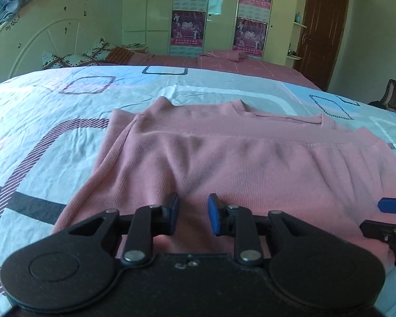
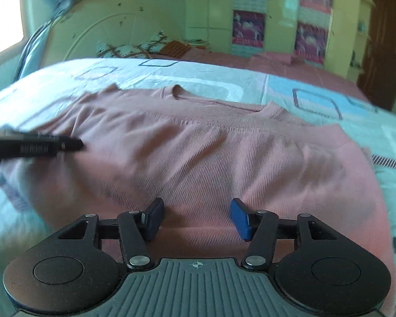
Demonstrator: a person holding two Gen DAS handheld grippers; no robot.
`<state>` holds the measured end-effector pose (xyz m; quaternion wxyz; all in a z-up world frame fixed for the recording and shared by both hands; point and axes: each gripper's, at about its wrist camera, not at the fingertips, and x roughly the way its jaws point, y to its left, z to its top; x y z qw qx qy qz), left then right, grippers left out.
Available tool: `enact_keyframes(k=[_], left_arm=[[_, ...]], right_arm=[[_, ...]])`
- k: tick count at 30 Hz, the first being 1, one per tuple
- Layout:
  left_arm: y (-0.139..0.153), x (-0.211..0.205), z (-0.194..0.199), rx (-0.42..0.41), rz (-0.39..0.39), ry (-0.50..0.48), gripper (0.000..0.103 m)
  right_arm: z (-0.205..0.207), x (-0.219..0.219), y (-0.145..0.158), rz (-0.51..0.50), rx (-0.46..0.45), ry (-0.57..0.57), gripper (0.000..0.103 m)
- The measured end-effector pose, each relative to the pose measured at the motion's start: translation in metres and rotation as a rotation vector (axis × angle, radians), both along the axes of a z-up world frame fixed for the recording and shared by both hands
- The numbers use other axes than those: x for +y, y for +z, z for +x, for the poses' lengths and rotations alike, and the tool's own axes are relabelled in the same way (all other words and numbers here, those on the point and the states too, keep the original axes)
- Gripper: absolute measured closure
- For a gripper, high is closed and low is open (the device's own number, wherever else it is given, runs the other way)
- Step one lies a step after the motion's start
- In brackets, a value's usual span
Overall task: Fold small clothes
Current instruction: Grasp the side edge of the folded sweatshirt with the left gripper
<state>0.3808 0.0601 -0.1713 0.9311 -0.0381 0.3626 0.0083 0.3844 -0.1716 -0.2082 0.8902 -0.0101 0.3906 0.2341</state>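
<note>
The right gripper hangs over the near part of a pink top, jaws apart with nothing between them; the top lies folded on a patterned sheet. The left gripper shows blurred at left, over the top's edge.

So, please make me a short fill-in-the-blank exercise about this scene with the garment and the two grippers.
1. The garment on the bed is ___ in colour.
2. Both the left gripper and the right gripper are ___, holding nothing.
3. The garment lies on a patterned ___.
4. The wardrobe doors carry purple ___.

Missing words: pink; open; bedsheet; posters
</note>
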Motion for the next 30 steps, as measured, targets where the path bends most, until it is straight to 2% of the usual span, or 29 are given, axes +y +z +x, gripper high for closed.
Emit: enact_keyframes(k=[2, 4, 7, 9, 14, 15, 18, 21, 23, 26, 30], left_arm=[[0.009, 0.002, -0.005, -0.001, -0.006, 0.018, 0.082], [0.013, -0.001, -0.015, -0.019, 0.009, 0.008, 0.078], [0.001, 0.003, -0.024, 0.01, 0.001, 0.019, 0.076], [0.001, 0.006, -0.029, -0.001, 0.006, 0.026, 0.076], [0.005, 0.014, -0.036, 0.011, -0.021, 0.05, 0.076], [0.003, 0.013, -0.037, 0.008, -0.011, 0.045, 0.076], [0.009, 0.012, -0.038, 0.022, -0.012, 0.052, 0.077], [0.016, 0.012, -0.044, 0.022, -0.03, 0.065, 0.074], [0.014, 0.014, -0.046, 0.03, -0.006, 0.074, 0.07], [0.006, 0.022, -0.049, 0.057, -0.023, 0.081, 0.069], [0.01, 0.024, -0.049, 0.075, -0.035, 0.081, 0.07]], right_arm=[[-0.003, -0.004, 0.007, 0.015, 0.005, -0.013, 0.047], [-0.006, -0.015, 0.012, 0.059, -0.002, -0.074, 0.047], [-0.008, -0.017, -0.004, 0.014, 0.053, -0.076, 0.047], [-0.015, -0.015, -0.004, -0.017, 0.028, -0.05, 0.047], [-0.019, -0.025, 0.002, 0.0, 0.04, -0.098, 0.047], [-0.019, -0.026, -0.004, -0.017, 0.067, -0.092, 0.047], [-0.023, -0.025, -0.005, -0.039, 0.054, -0.07, 0.047], [-0.023, -0.033, 0.007, 0.026, 0.049, -0.101, 0.047], [-0.023, -0.037, 0.006, 0.007, 0.041, -0.133, 0.047], [-0.022, -0.047, -0.006, 0.032, 0.102, -0.154, 0.047], [-0.026, -0.057, 0.005, 0.035, 0.078, -0.171, 0.047]])
